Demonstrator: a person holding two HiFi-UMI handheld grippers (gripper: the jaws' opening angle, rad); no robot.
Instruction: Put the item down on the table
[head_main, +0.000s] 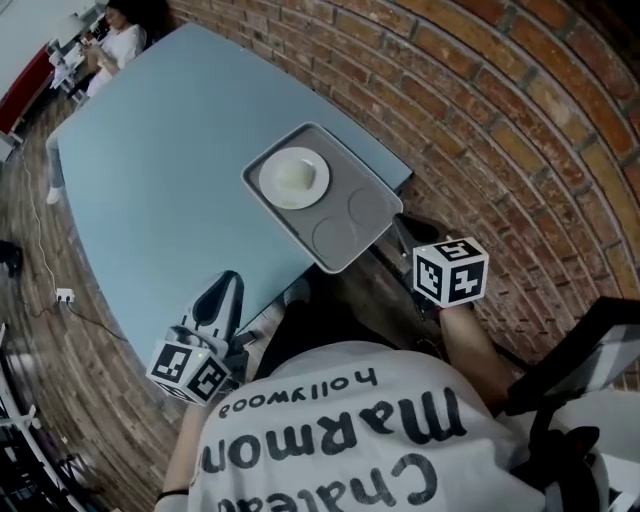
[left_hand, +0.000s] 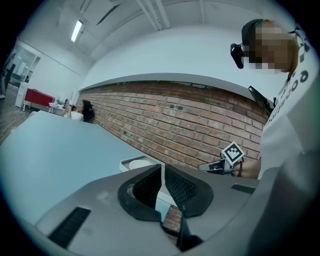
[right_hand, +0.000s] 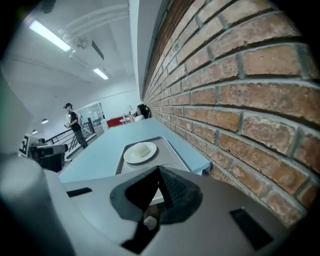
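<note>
Head view shows the tray (head_main: 352, 222) with its plate (head_main: 293, 178) resting on the blue surface (head_main: 170, 170) at the near edge. Your left tool (head_main: 225, 292) and right tool (head_main: 410, 230) are both held clear of it, so the put-down looks finished to me. The gripper views add that each tool's jaws are pressed together on nothing, and the right gripper view shows a pale lump (right_hand: 141, 150) on the plate.

Table (head_main: 150, 170) bare across upper left & centre, open approach; tray (head_main: 350, 235) w/ plate (head_main: 294, 178) fills its right corner; brick wall (head_main: 500, 110) close along right.
</note>
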